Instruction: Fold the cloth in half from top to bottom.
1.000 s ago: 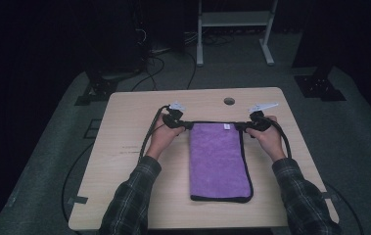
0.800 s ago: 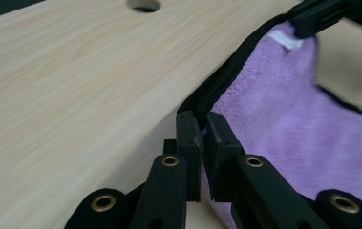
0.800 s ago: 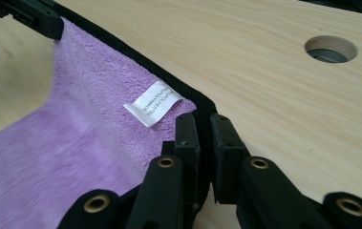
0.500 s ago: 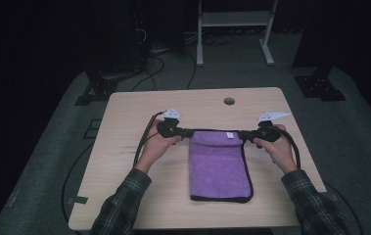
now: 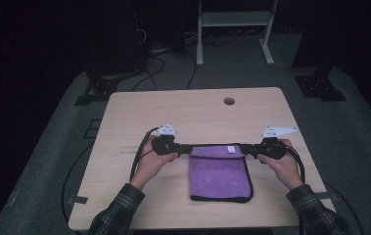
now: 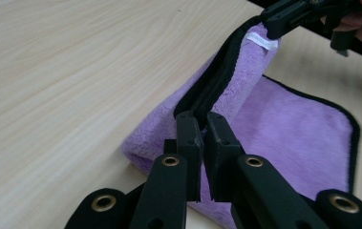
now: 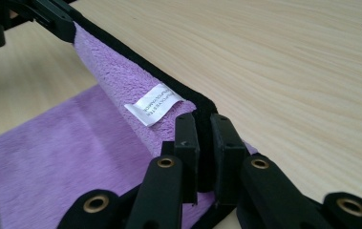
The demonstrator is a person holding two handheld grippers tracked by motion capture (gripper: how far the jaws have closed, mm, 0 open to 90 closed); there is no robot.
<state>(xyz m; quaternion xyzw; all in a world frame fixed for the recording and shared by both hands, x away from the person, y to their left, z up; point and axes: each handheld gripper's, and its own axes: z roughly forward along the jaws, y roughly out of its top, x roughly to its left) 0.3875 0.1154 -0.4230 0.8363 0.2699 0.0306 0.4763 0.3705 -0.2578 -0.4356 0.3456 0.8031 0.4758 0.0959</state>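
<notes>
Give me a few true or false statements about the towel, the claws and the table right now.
1. Both claws are shut on the towel. True: left claw, right claw.
2. The towel is green. False: it is purple with a black hem.
3. The towel's far edge is lifted off the table. True.
4. A white label sits near the right claw. True.
5. The table has no hole. False: a round hole lies near its far edge.

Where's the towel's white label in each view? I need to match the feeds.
High view: white label at the towel's lifted far edge, nearer the right claw.
Left gripper view: label top right, beside the right claw.
Right gripper view: label centre, just left of its own claw.
Shared landmark: the black hem.
</notes>
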